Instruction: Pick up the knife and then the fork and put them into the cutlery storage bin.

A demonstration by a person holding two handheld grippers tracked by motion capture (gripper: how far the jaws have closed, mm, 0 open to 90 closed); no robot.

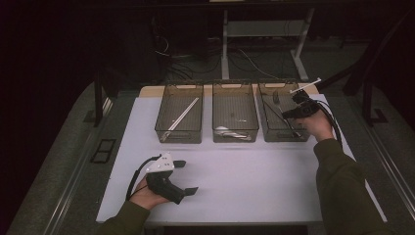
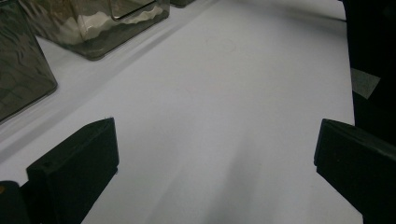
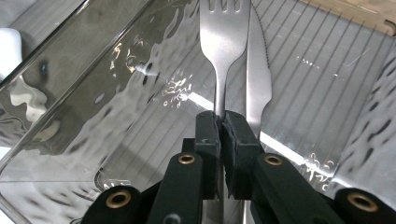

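My right gripper (image 3: 222, 122) is shut on the handle of a metal fork (image 3: 223, 32), tines pointing away. It hangs inside the clear right bin (image 3: 93, 93), just above the ribbed floor. A serrated metal knife (image 3: 258, 79) lies beside the fork in that bin. In the high view the right gripper (image 1: 293, 110) sits over the right bin (image 1: 266, 136) at the table's far right. My left gripper (image 1: 186, 177) rests near the front left of the white table (image 1: 254, 171), jaws wide open with nothing between them (image 2: 215, 158).
Three clear bins stand in a row at the back. The left bin (image 1: 161, 129) holds a long pale stick (image 1: 181, 119). The middle bin (image 1: 215, 134) holds a white utensil (image 1: 227, 131). A white rod (image 1: 306, 87) sticks up from the right gripper. Dark floor surrounds the table.
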